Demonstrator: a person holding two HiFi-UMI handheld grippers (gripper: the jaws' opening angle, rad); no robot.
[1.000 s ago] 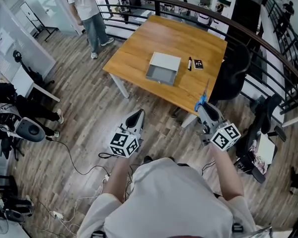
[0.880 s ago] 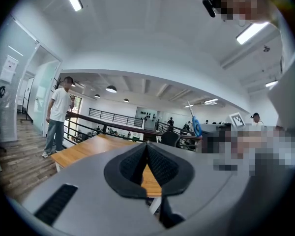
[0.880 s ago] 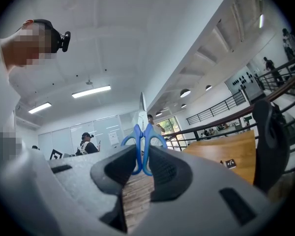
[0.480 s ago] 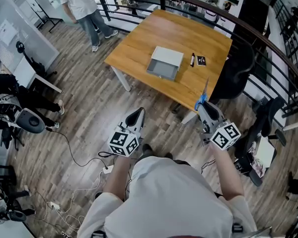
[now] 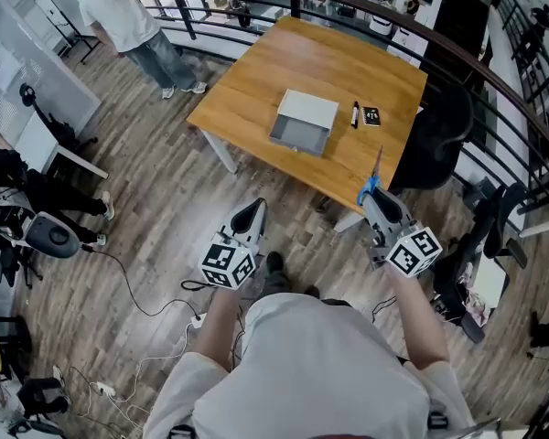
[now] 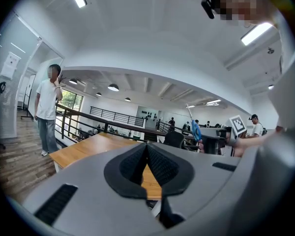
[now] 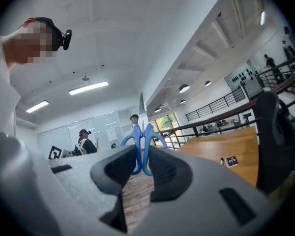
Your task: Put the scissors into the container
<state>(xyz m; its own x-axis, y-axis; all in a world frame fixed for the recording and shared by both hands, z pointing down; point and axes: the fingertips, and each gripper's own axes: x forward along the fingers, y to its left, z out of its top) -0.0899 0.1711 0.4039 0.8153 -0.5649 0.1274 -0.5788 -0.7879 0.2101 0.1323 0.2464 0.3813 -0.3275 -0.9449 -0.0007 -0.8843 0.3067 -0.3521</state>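
The left gripper hangs low over the wood floor with its jaws together and nothing between them; ahead and well apart from both grippers, the grey container sits near the middle of the table, with a marker and a small black card just to its right; the right gripper is clamped on the blue handles of the scissors, blade pointing up and away towards the table edge. This looks like the carry step: scissors in hand, not yet at the container. Next, I judge, the right gripper must be brought over the container, lowered with the blade tipped in, and then opened.
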